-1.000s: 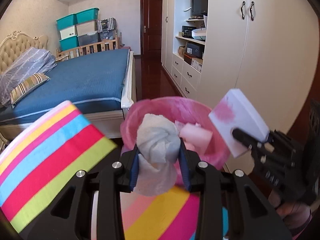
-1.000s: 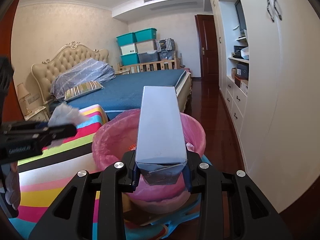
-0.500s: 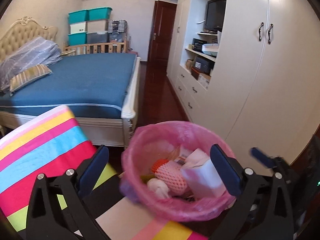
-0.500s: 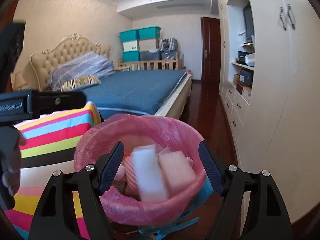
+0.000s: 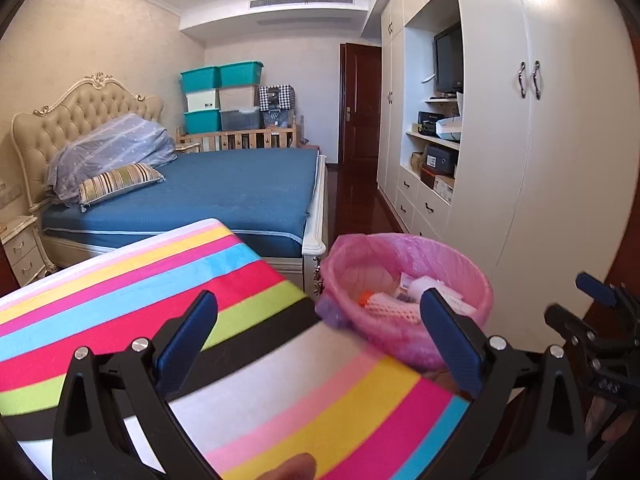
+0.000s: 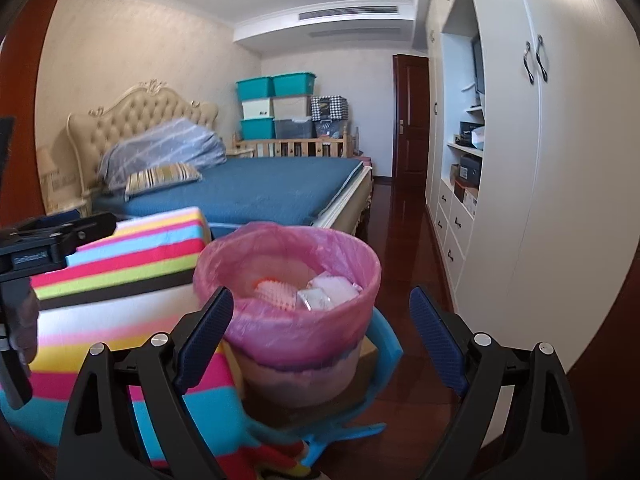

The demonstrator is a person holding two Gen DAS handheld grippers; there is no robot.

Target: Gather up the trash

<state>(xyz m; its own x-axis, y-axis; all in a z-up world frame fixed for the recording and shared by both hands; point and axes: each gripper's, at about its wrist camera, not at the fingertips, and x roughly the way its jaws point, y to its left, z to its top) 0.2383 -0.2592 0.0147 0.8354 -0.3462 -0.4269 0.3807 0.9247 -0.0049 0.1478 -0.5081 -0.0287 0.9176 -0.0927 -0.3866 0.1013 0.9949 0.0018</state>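
Your left gripper (image 5: 318, 334) stands with its jaws spread wide and nothing between them, having just been opening; it hangs over the striped cloth (image 5: 168, 292), with the pink-lined trash bin (image 5: 404, 312) just beyond its right finger; your right gripper (image 6: 322, 326) is likewise spread and empty, its jaws having just been opening, framing the bin (image 6: 288, 300) from the near side without touching it; the trash lies inside the bin: an orange foam net (image 6: 274, 290), a small white box (image 6: 314, 299) and pale wrappers; the bin sits near the foot of the blue bed (image 6: 256, 196), beside the white wardrobe (image 6: 520, 200).
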